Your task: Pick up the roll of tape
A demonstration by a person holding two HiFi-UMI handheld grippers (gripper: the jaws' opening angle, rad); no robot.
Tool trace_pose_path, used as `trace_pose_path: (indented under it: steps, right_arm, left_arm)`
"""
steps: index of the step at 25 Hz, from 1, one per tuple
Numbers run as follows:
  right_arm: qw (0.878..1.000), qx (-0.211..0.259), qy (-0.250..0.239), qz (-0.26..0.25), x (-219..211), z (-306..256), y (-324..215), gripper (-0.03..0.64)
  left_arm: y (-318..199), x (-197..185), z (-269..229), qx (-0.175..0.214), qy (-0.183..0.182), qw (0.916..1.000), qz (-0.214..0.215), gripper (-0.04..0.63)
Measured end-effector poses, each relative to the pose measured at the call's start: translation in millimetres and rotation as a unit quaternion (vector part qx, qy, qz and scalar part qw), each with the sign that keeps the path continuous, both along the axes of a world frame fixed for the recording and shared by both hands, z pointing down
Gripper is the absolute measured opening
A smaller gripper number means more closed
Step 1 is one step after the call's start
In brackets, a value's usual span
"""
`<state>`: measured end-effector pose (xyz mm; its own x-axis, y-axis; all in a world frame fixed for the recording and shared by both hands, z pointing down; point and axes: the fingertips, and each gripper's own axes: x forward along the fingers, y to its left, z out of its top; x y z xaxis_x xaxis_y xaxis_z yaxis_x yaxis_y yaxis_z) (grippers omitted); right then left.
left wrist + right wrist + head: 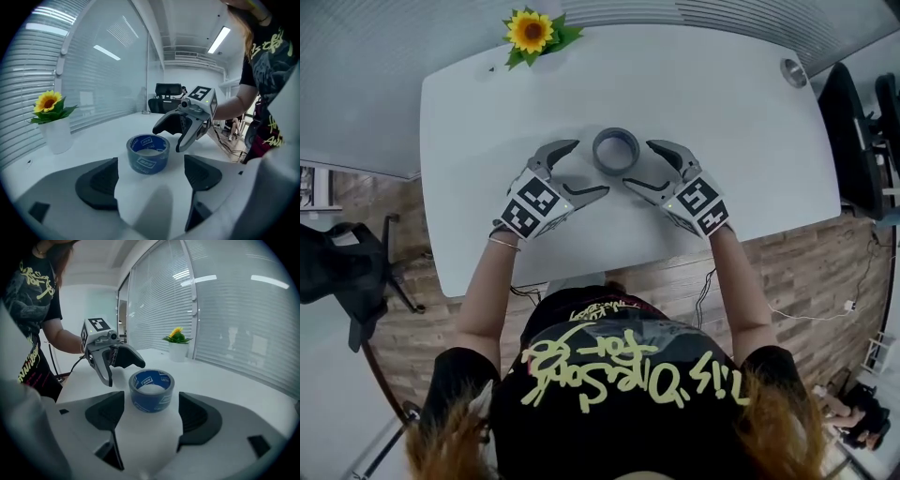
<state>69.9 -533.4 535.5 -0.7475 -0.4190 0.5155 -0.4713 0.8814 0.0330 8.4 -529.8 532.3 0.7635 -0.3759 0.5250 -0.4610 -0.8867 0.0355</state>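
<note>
The roll of tape [616,150] lay flat on the tabletop [722,103], between the left gripper [589,167] and the right gripper [639,164]. Both had their jaws spread wide and held nothing. The roll looked light and stiff, so gripping across its outer wall should hold.

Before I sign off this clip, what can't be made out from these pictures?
Print on the roll of tape: too small and blurred in both gripper views.
Round metal thing at far right: too small to name in the head view.
Sunflower's pot: hidden under the bloom in the head view; the gripper views show it.
</note>
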Motion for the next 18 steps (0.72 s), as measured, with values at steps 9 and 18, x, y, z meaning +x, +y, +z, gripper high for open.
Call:
trace_pose_path:
  steps: [9,18]
  right_arm:
    - [0.997,-0.006,0.060,-0.039,-8.6,23.5,-6.6,0.344]
    - [0.995,-0.029,0.068,-0.072,-13.6,27.6,-6.4,0.342]
  left_arm:
    - [-10.5,15.7,16.5,0.020,-0.083,0.9941,0.067,0.433]
    - [-20.6,27.5,19.1,0.021,-0.097,0.9907,0.093,0.420]
